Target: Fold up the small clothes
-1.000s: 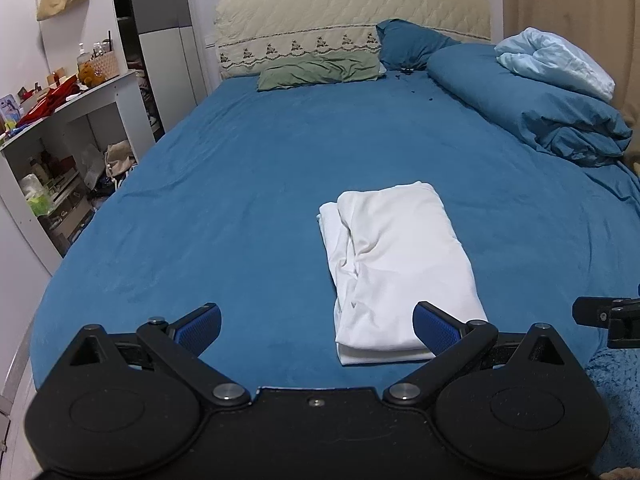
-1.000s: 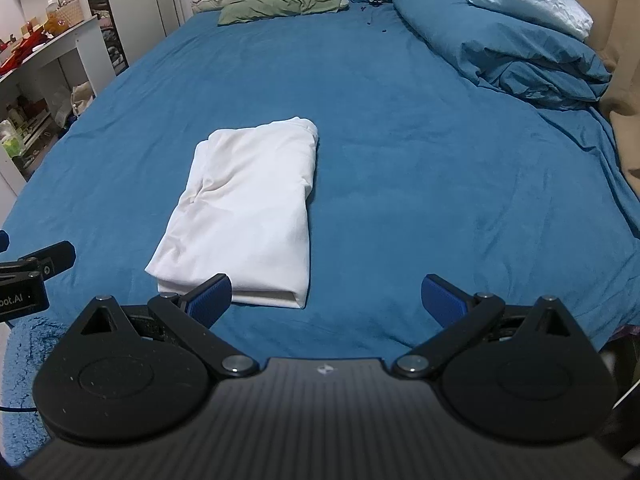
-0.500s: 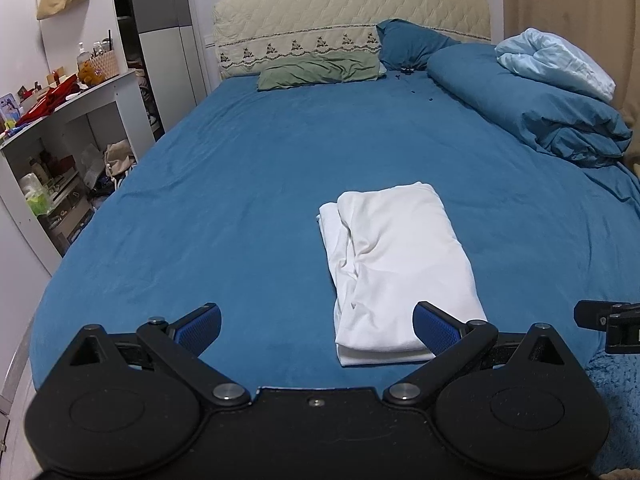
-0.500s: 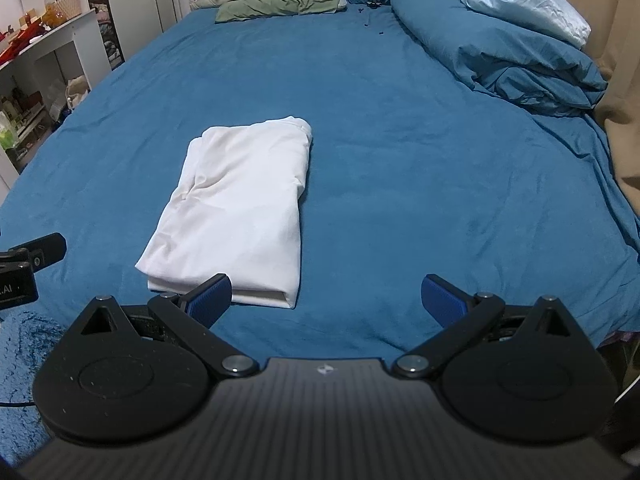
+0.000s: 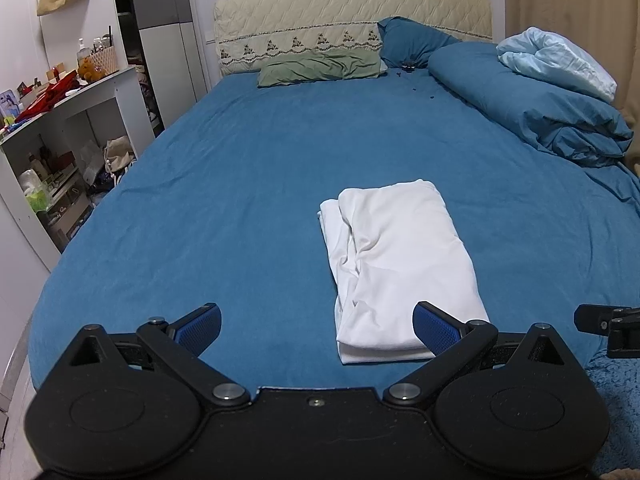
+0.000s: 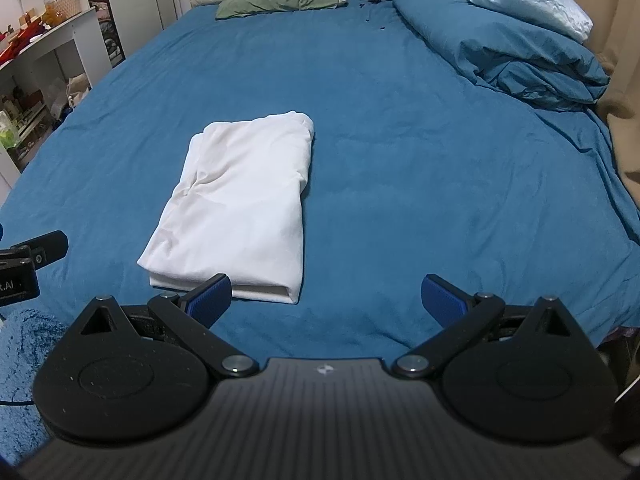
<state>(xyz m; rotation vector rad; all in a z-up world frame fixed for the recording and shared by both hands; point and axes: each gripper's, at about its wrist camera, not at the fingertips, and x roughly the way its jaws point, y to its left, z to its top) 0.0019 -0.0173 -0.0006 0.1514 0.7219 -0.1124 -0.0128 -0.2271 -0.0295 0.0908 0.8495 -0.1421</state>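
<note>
A white garment (image 5: 400, 264) lies folded into a long rectangle on the blue bed sheet (image 5: 240, 184); it also shows in the right wrist view (image 6: 240, 200). My left gripper (image 5: 316, 324) is open and empty, held above the bed's near edge, left of the garment's near end. My right gripper (image 6: 326, 296) is open and empty, just right of the garment's near end. Neither touches the cloth.
A blue duvet (image 5: 532, 112) with a pale blue blanket (image 5: 556, 60) is piled at the right. Green and blue pillows (image 5: 320, 66) lie at the headboard. A white shelf unit (image 5: 60, 140) stands left of the bed. A fluffy blue mat (image 6: 20, 360) lies below.
The right gripper has drifted slightly back and right, so the garment sits further left in its view. The left gripper has barely moved. Both stay open.
</note>
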